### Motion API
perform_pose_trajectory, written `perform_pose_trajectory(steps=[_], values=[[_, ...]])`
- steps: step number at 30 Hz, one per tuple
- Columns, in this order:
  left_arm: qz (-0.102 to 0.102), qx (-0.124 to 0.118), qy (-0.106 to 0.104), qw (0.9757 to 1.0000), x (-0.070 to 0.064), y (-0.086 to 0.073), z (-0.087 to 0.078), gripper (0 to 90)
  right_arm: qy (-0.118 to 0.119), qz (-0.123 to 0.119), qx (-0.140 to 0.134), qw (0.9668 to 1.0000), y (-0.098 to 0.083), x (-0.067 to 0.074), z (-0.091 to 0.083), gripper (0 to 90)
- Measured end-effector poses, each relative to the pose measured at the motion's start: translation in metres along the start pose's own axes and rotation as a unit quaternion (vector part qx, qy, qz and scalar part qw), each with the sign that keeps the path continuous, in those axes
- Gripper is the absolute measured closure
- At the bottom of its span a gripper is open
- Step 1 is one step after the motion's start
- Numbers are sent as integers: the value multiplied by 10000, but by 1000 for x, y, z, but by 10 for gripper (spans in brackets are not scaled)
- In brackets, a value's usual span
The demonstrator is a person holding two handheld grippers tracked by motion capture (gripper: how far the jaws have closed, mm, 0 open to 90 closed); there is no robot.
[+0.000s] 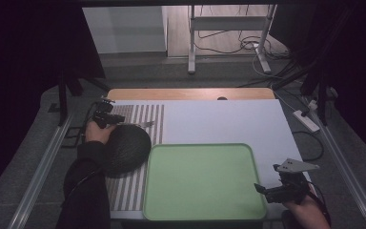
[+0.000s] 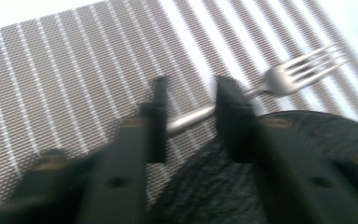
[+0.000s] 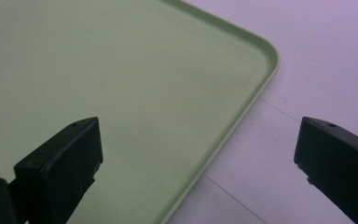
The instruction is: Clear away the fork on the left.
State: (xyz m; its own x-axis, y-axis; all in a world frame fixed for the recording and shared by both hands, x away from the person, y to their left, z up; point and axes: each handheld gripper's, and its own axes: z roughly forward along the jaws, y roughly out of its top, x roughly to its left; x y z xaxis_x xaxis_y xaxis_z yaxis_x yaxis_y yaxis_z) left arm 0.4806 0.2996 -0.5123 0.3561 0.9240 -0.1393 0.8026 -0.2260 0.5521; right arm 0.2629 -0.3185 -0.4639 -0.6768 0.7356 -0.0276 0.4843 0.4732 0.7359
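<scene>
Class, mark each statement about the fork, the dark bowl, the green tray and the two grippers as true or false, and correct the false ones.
1. The fork lies on the striped placemat. True.
2. The left gripper has its jaws on either side of the fork's handle. True.
3. The green tray holds the dark bowl. False: nothing lies on the tray; the bowl sits on the placemat beside it.
4. The right gripper is shut on the tray's rim. False: its jaws stand wide apart above the tray's corner.
5. The fork's tines point toward the left gripper. False: they point away from it.
</scene>
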Motion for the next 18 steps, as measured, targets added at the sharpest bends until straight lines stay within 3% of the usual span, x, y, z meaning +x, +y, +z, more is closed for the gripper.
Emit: perform_pose_trajectory(steps=[1,8,10,12,15,18], values=[[-29,89,83,9999,4,1,3,891,4,-4,4,10000,0,0,0,13],[-186,215,368,9989,20,1,10,891,7,-14,8,10000,0,0,0,13],[-222,352,461,9981,25,-1,14,892,8,-18,10,10000,0,0,0,13],[-316,275,360,9985,30,-4,14,892,3,-27,22,10000,0,0,0,13],[-172,467,494,9975,27,-5,10,892,5,-37,24,10000,0,1,0,13],[-122,673,382,9969,24,-8,6,892,19,-63,9,10000,0,1,0,13]])
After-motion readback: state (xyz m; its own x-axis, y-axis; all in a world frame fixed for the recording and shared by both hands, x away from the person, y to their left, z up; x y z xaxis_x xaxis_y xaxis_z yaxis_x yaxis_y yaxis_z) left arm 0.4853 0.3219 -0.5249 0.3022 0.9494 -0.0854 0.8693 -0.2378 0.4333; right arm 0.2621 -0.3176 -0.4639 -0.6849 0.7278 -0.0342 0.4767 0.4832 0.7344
